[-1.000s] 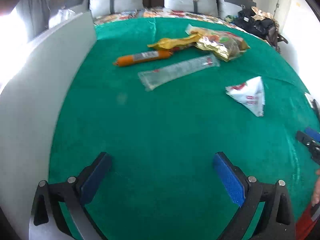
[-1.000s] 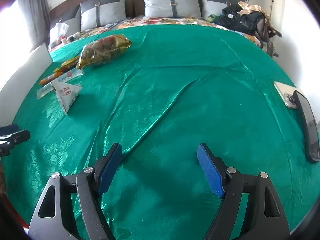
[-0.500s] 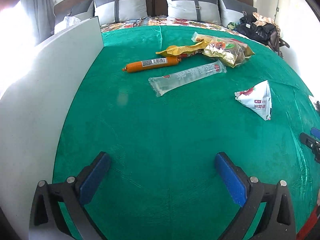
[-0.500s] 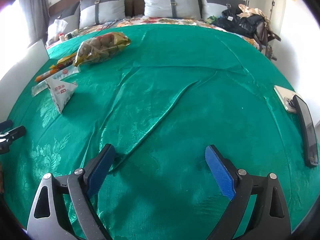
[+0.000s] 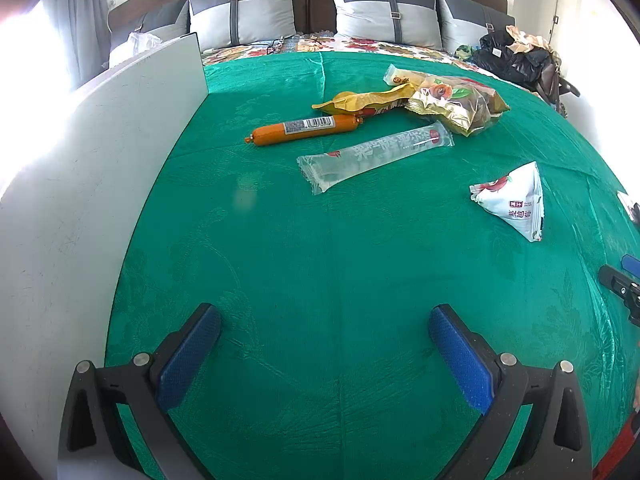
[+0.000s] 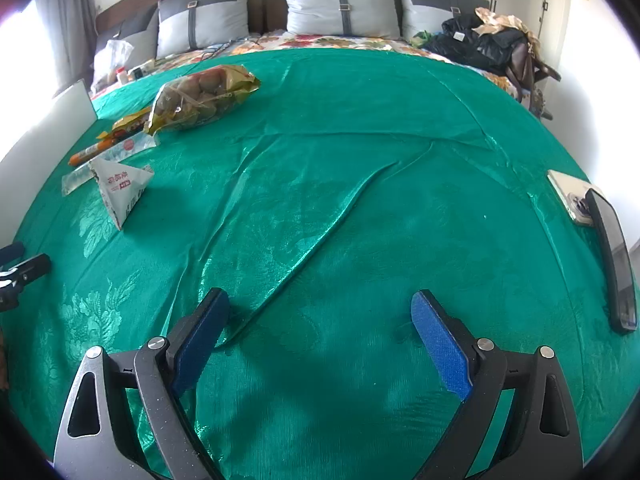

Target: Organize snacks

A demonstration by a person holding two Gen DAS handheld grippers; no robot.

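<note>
Blue-padded jaws fill the near edge of both views. The left gripper hangs over bare green cloth with its fingers spread wide and nothing between them. The right gripper is likewise wide apart — its jaws have just been opening — and only a creased fold of the cloth lies beneath them.

Further out in the left view, a white triangular packet lies alone toward the right. Beyond it a long clear sachet lies slantwise, with an orange sausage stick just behind it. Behind those sit a yellow wrapper and a bag of wrapped sweets, crowded together, the bag touching the sachet's far end. A white board stands upright along the cloth's left edge.

In the right view, a phone and a dark slab rest by the cloth's right edge. Farthest off — grey pillows line the headboard.
</note>
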